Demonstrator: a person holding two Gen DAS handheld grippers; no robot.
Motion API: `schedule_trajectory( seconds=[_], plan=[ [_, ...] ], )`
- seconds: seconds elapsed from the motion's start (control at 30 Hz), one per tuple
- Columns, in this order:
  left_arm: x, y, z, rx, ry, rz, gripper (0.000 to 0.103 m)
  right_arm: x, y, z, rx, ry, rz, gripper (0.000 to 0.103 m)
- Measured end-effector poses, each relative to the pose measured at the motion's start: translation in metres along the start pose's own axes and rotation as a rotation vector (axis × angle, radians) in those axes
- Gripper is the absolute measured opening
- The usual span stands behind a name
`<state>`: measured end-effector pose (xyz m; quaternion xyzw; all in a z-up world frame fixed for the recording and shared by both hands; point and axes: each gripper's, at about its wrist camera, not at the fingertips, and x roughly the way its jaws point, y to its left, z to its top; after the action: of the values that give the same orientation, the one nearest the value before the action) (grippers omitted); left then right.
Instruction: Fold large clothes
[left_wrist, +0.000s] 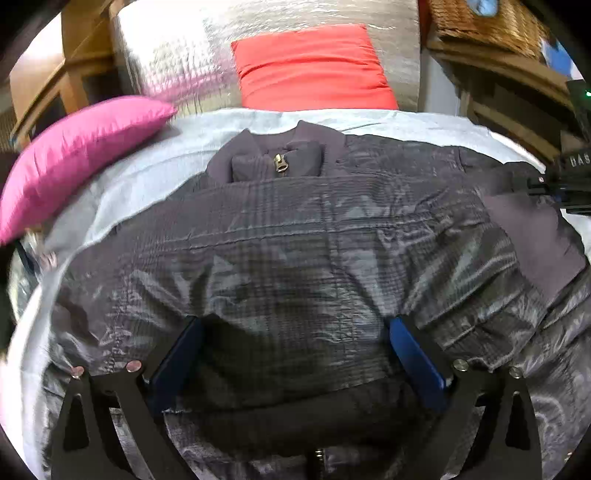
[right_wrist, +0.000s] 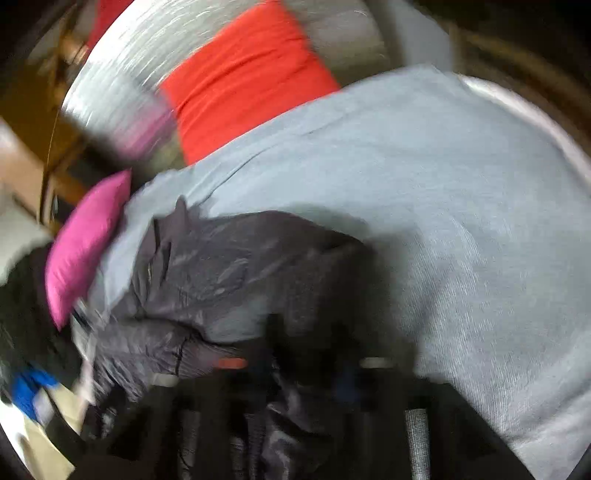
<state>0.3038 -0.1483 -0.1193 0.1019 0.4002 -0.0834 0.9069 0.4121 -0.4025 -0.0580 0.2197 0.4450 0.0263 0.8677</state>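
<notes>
A dark grey quilted jacket (left_wrist: 295, 236) lies on a light blue sheet (left_wrist: 147, 155), collar and brass zipper pull (left_wrist: 280, 165) at the far side. My left gripper (left_wrist: 295, 325) is open, its blue fingers (left_wrist: 410, 354) pressed against the jacket's near part. The right gripper shows at the right edge of the left wrist view (left_wrist: 554, 182), at a sleeve cuff. The right wrist view is blurred: the jacket (right_wrist: 221, 266) is bunched at the left and dark fabric lies between the right gripper's (right_wrist: 306, 369) fingers, which look closed on it.
A pink cushion (left_wrist: 81, 155) lies at the left on the sheet. A red cushion (left_wrist: 314, 66) leans on a silver-grey backrest (left_wrist: 177, 55). Wooden furniture (left_wrist: 55, 85) stands left, a wicker basket (left_wrist: 487, 26) right. The sheet (right_wrist: 443, 206) spreads right of the jacket.
</notes>
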Motion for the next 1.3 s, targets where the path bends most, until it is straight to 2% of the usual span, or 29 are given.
schedule_trajectory(
  seconds=[0.03,0.1,0.17,0.2,0.23,0.27,0.33,0.37,0.43,0.53,0.57,0.6,0.63,0.73,0.77,0.8,0.83,0.87,0.9,0.97,1.07,1.13,1.2,1.27,1.3],
  plan=[
    [0.001,0.001,-0.001,-0.002,-0.004,-0.004,0.101,-0.005,0.007,0.0,-0.037,-0.025,-0.014,0.016],
    [0.002,-0.001,-0.002,0.008,-0.013,0.006,0.102,0.0,0.008,-0.003,-0.093,-0.02,-0.12,0.016],
    [0.002,-0.002,-0.002,0.014,-0.018,0.019,0.102,0.018,0.001,-0.01,-0.131,0.047,-0.162,0.029],
    [0.002,-0.002,-0.002,0.012,-0.02,0.018,0.102,0.016,0.001,-0.009,-0.138,0.028,-0.161,0.031],
    [0.0,-0.002,-0.003,0.008,-0.02,0.015,0.102,0.009,-0.001,-0.006,-0.127,0.001,-0.142,0.045],
    [0.0,-0.001,-0.004,0.004,-0.02,0.01,0.102,0.004,0.0,-0.004,-0.116,-0.02,-0.134,0.069],
    [0.001,-0.001,-0.004,-0.001,-0.023,0.005,0.102,-0.016,0.005,0.011,-0.085,-0.144,-0.149,0.077],
    [0.001,0.001,-0.003,-0.003,-0.025,0.006,0.103,-0.02,0.01,0.018,-0.084,-0.175,-0.148,0.082],
    [0.001,0.001,-0.004,-0.003,-0.028,0.007,0.103,-0.01,0.021,0.034,-0.1,-0.155,-0.127,0.088],
    [0.001,0.002,-0.005,-0.009,-0.03,-0.002,0.103,0.036,0.045,0.049,-0.219,-0.01,-0.172,0.088],
    [0.001,0.002,-0.006,-0.01,-0.03,-0.002,0.103,0.055,0.054,0.051,-0.253,0.035,-0.192,0.064],
    [0.001,0.002,-0.005,-0.011,-0.03,-0.001,0.103,0.07,0.054,0.048,-0.274,0.09,-0.223,0.027],
    [0.001,0.002,-0.005,-0.009,-0.03,0.0,0.103,0.081,0.053,0.045,-0.273,0.127,-0.245,0.019],
    [0.002,0.003,-0.006,-0.008,-0.03,-0.001,0.103,0.077,0.052,0.044,-0.221,0.072,-0.265,0.019],
    [0.002,0.002,-0.005,-0.009,-0.031,0.002,0.103,0.069,0.055,0.042,-0.234,0.034,-0.315,0.024],
    [0.001,0.001,-0.005,-0.008,-0.031,0.004,0.103,0.057,0.06,0.038,-0.25,-0.006,-0.323,0.026],
    [0.001,0.001,-0.005,-0.01,-0.028,0.001,0.103,0.046,0.064,0.034,-0.254,-0.022,-0.286,0.043],
    [-0.002,0.004,-0.004,-0.018,-0.03,-0.015,0.103,0.033,0.068,0.028,-0.255,-0.047,-0.263,0.078],
    [-0.006,0.01,-0.002,-0.032,-0.035,-0.045,0.103,0.017,0.073,0.021,-0.257,-0.091,-0.252,0.084],
    [-0.02,0.025,0.001,-0.071,-0.036,-0.102,0.103,-0.011,0.079,0.003,-0.271,-0.163,-0.224,0.084],
    [-0.054,0.073,0.001,-0.168,-0.118,-0.171,0.103,-0.039,0.077,-0.029,-0.291,-0.161,-0.165,0.084],
    [-0.07,0.128,0.0,-0.274,-0.169,-0.134,0.103,-0.048,0.074,-0.051,-0.295,-0.161,-0.153,0.084],
    [-0.066,0.184,-0.001,-0.404,-0.167,-0.079,0.103,-0.065,0.07,-0.067,-0.297,-0.173,-0.118,0.084],
    [-0.048,0.239,-0.005,-0.551,-0.116,-0.029,0.102,-0.068,0.081,-0.073,-0.296,-0.17,-0.046,0.084],
    [-0.036,0.264,-0.008,-0.628,-0.077,-0.047,0.102,-0.072,0.092,-0.072,-0.302,-0.169,-0.005,0.084]
  ],
)
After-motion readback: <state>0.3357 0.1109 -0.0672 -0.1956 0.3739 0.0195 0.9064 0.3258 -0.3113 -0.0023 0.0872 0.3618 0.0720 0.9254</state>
